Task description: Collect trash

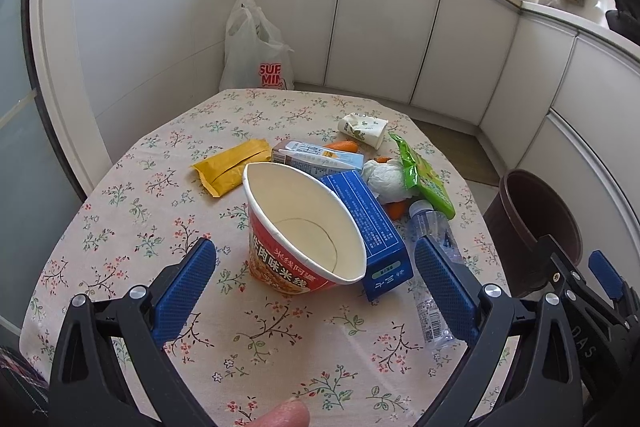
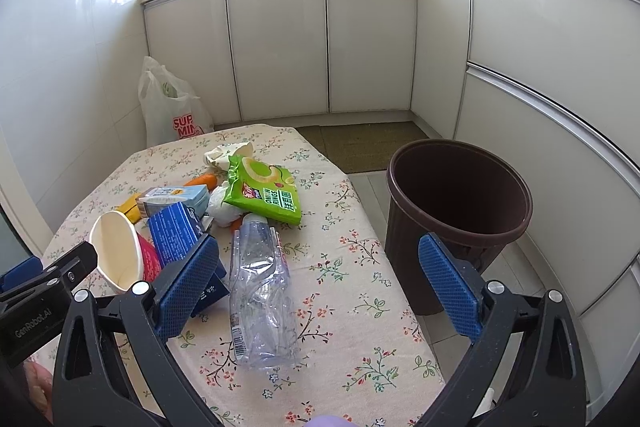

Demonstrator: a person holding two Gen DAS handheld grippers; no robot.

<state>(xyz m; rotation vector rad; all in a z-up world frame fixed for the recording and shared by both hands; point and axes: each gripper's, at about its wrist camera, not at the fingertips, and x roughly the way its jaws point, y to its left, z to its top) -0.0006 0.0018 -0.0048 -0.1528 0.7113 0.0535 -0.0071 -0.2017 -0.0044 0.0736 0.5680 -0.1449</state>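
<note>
So, left gripper [image 1: 316,283]: jaws spread wide, holding nothing.
Noodle cup [image 1: 304,227]: lay tipped between and just ahead of my fingers.
Right gripper [image 2: 320,283]: released; crushed bottle [image 2: 260,291] sat between its jaws.
Bin [image 2: 456,211]: stood beyond my right finger.
Advice: I judged closing across the cup's rim best.

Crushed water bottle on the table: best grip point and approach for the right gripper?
Grip the plastic bottle across its flattened mid-body, probably from above, fingers on either long side. It lies flat on the tablecloth, cap end toward the green snack bag. Its right side is clear; the blue box sits close on its left. The right gripper is already open.
</note>
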